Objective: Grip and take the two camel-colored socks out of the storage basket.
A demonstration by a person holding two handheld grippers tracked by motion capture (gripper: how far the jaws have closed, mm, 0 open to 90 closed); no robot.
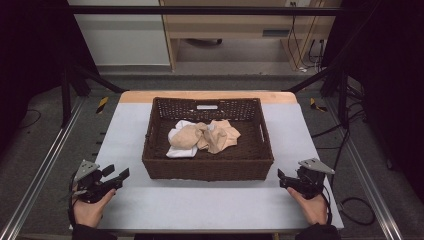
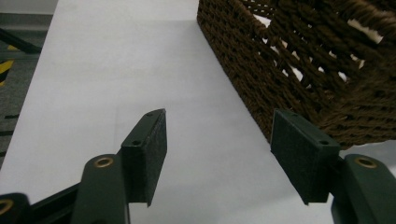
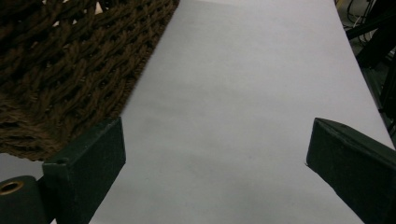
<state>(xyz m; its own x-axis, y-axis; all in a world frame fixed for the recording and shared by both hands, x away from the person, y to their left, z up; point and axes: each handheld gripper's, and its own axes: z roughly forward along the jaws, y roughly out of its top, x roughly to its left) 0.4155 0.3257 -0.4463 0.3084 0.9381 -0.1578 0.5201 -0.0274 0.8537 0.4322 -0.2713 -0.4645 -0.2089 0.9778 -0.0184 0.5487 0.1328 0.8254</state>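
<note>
Wicker basket [image 1: 207, 167] sits mid-surface [image 1: 200, 200], and the high view looks into it: crumpled beige cloths [image 1: 215, 136] over a white one [image 1: 178, 150] lie inside, toward its back. The left tongs view catches the basket's woven wall [image 2: 289, 79] with white showing through gaps; the right tongs view shows its corner [image 3: 70, 70] and bare surface. Left tongs [image 1: 116, 176] rest left of the basket's front corner, jaws apart and empty. Right tongs [image 1: 283, 179] rest right of the basket's front, jaws wide apart, empty. The cloths lie well apart from both.
</note>
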